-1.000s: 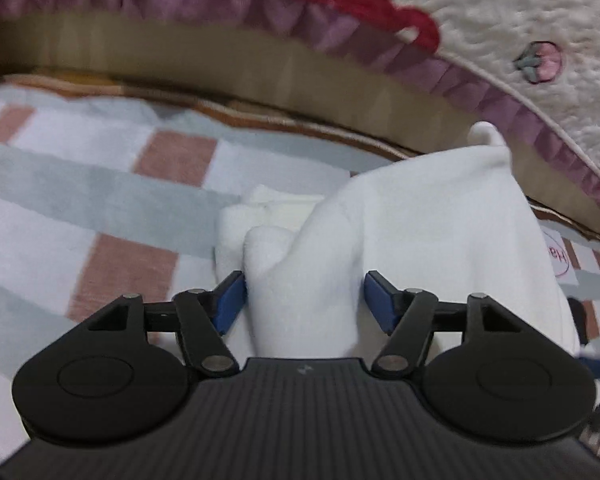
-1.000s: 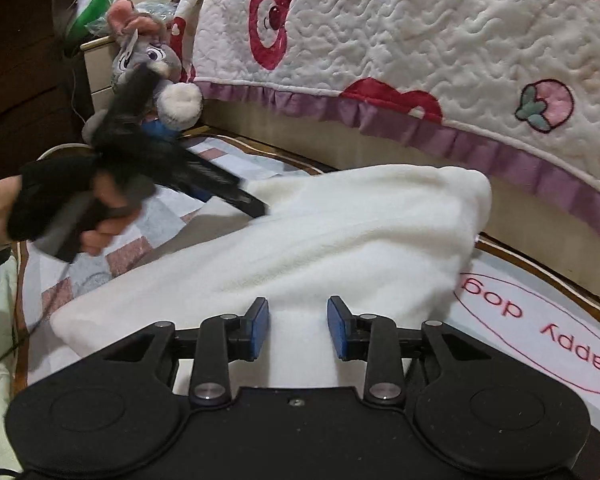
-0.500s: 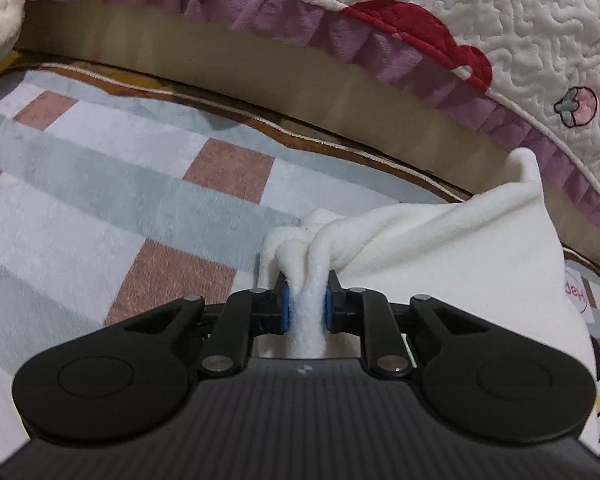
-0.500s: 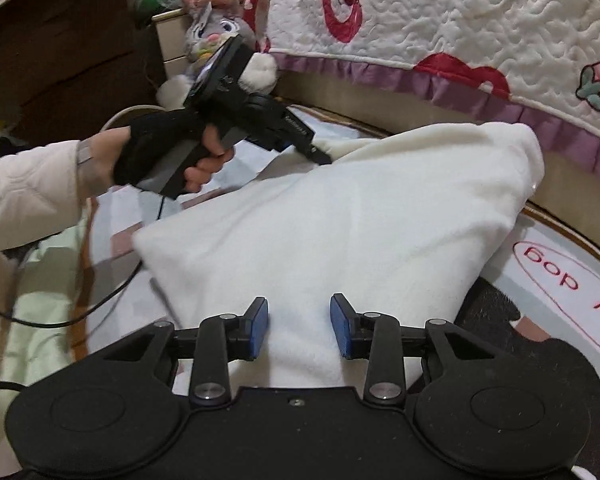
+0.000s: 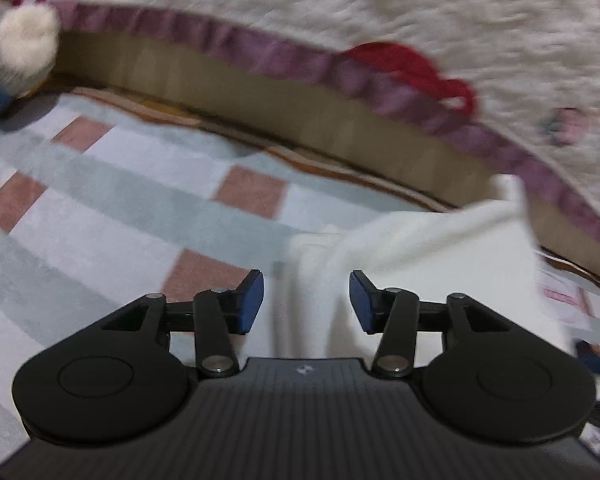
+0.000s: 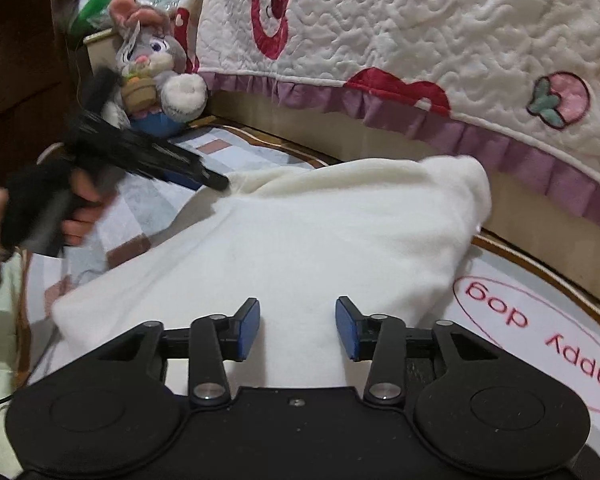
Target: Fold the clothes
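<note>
A white fleece garment (image 6: 320, 232) lies folded on a checked rug (image 5: 100, 216). In the left wrist view the garment (image 5: 420, 248) reaches between my left gripper's (image 5: 306, 300) open blue pads, with a bunched edge just ahead of them. The view is blurred. In the right wrist view my right gripper (image 6: 297, 326) is open over the garment's near edge, holding nothing. The left gripper (image 6: 216, 180) also shows there, hand-held, its tip at the garment's far left corner.
A quilted bedspread (image 6: 420, 32) with a purple frill hangs along the bed side behind the rug. A grey plush rabbit (image 6: 152, 64) sits at the back left. A "Happy dog" print (image 6: 540, 340) marks the rug to the right.
My left gripper was shut on the garment's bunched edge half a second ago and has now opened, letting it go. The right gripper stays open over the garment.
</note>
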`<state>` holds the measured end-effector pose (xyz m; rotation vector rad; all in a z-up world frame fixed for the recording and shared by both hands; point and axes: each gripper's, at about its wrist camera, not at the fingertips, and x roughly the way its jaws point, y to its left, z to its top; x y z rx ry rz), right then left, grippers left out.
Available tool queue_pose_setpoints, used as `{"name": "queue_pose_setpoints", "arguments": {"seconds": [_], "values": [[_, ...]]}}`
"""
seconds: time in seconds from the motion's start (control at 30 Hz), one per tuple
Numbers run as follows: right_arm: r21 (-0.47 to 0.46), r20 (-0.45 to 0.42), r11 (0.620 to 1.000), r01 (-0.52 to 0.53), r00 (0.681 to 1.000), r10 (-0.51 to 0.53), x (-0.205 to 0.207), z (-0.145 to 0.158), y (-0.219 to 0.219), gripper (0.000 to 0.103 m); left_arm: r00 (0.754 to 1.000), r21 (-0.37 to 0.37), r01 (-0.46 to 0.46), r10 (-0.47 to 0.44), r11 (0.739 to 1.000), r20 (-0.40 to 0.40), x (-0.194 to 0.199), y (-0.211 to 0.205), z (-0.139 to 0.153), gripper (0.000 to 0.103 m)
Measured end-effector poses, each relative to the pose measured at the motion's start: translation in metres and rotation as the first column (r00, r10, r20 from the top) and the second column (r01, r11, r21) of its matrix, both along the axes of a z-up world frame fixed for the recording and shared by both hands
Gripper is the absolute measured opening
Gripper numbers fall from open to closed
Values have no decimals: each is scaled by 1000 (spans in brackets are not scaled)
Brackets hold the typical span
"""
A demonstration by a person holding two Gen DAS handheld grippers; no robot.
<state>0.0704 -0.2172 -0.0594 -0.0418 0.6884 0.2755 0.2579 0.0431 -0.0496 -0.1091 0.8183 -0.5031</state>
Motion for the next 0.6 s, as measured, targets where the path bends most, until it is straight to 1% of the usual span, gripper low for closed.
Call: {"name": "queue_pose_setpoints", "arguments": {"seconds": [0.03,0.07,0.1,0.17,0.2,0.23,0.3,0.33,0.37,0.4,0.47,0.53,0.57,0.6], "values": [[-18,5,1000,-9,1000,9,1,-1,7,48,999,-12,40,-40,999,-2,-10,-3,5,50],[-36,10,999,-18,1000,19,3,-2,13,49,997,-25,81,-81,996,-3,-19,-6,10,54],[-51,10,998,-29,1000,29,4,-3,20,49,991,-24,131,-131,991,-13,-31,-11,11,55],[-76,2,996,-49,999,50,4,-5,35,49,984,41,177,-175,983,-28,-51,-19,2,55],[-81,-3,995,-57,998,57,2,-5,40,48,985,113,174,-170,978,-43,-59,-21,-7,55],[-69,-14,995,-70,997,70,-1,-4,44,48,988,149,154,-147,977,-53,-64,-16,-15,56],[-23,-48,993,-114,992,113,-8,-2,49,48,992,217,113,-100,970,-71,-72,-4,-30,62],[8,-68,989,-146,987,147,-13,-2,51,49,992,163,81,-64,983,-108,-67,9,-32,68],[35,-93,982,-187,977,189,-18,-1,53,53,989,108,45,-29,993,-148,-62,22,-34,73],[56,-106,977,-204,972,209,-23,2,52,54,976,32,-5,12,999,-217,-53,38,-37,74],[96,-120,971,-219,966,230,-32,10,47,52,965,-38,-27,16,999,-263,-48,50,-44,74],[163,-99,978,-132,984,150,-34,20,24,53,951,-106,-50,15,993,-308,-42,62,-50,74],[199,-87,977,-81,991,100,-35,25,11,56,948,-105,-28,-7,994,-318,-42,59,-52,74],[222,-81,975,-4,996,23,-33,28,-2,57,944,-105,-7,-29,994,-329,-42,55,-54,74]]}}
